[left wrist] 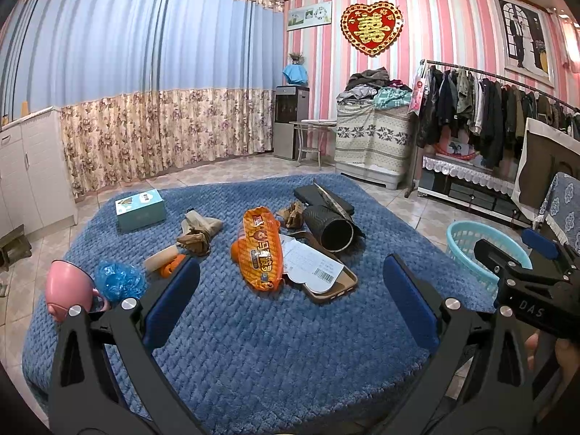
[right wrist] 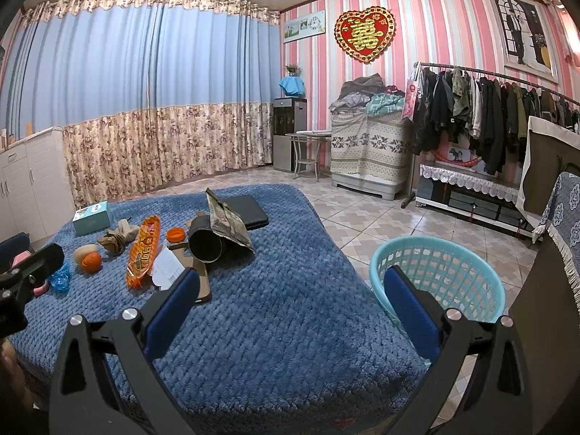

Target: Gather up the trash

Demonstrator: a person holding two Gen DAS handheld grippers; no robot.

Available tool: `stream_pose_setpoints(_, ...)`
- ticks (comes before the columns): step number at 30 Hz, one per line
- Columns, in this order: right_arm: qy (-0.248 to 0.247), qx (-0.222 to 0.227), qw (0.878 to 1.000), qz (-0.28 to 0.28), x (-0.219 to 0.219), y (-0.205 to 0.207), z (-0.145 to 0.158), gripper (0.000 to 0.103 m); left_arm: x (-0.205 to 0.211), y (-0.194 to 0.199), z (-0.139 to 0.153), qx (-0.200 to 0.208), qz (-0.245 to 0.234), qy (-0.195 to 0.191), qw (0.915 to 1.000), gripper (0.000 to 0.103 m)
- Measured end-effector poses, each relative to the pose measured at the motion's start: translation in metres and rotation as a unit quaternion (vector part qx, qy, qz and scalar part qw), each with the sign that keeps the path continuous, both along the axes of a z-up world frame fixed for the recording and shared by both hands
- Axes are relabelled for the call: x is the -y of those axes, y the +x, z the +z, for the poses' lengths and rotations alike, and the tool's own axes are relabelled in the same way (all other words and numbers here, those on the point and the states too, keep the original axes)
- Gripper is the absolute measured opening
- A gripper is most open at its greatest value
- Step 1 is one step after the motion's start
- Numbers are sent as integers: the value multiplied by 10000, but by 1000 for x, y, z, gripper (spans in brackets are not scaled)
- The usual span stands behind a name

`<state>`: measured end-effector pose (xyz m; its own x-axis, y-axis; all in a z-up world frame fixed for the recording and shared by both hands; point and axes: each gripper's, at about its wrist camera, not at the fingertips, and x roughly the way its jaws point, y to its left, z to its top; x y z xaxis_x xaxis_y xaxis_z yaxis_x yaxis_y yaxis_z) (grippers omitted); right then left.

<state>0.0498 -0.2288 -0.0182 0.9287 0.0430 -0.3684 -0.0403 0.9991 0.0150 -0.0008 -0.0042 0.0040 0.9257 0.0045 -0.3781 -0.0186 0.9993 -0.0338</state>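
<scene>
I am seeing an orange wrapper (left wrist: pixel 261 251) lying flat mid-blanket, crumpled brown paper (left wrist: pixel 197 233) lying beside it, a teal basket (right wrist: pixel 440 282) standing empty on the floor.

- Blue and floral curtains (left wrist: pixel 145 83) hang across the whole back wall.
- A red heart ornament (left wrist: pixel 371 29) with gold characters is fixed on the pink striped wall.
- A water dispenser (left wrist: pixel 290 121) stands in the corner, a small folding table (left wrist: pixel 313 127) just beside it.
- A pile of clothes (left wrist: pixel 377 88) sits on top of a cloth-draped cabinet (left wrist: pixel 373 141).
- A rack of dark coats (left wrist: pixel 482 108) runs along the right wall, with a framed picture (left wrist: pixel 525 36) above it.
- White cupboards (left wrist: pixel 25 170) line the left edge.
- Tiled floor (right wrist: pixel 362 217) shows beyond the bed.
- On the blue bedspread (left wrist: pixel 272 344) are a pink cup (left wrist: pixel 67 290), a tissue box (left wrist: pixel 139 208), a phone case (left wrist: pixel 333 286) and a black roller (left wrist: pixel 331 228).
</scene>
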Motion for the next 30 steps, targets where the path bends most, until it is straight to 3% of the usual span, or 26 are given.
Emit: stream_pose_setpoints(30, -14, -8, 10000, -16, 3, 0, -2, 99, 1, -1, -2, -6, 8, 3, 10000, 98)
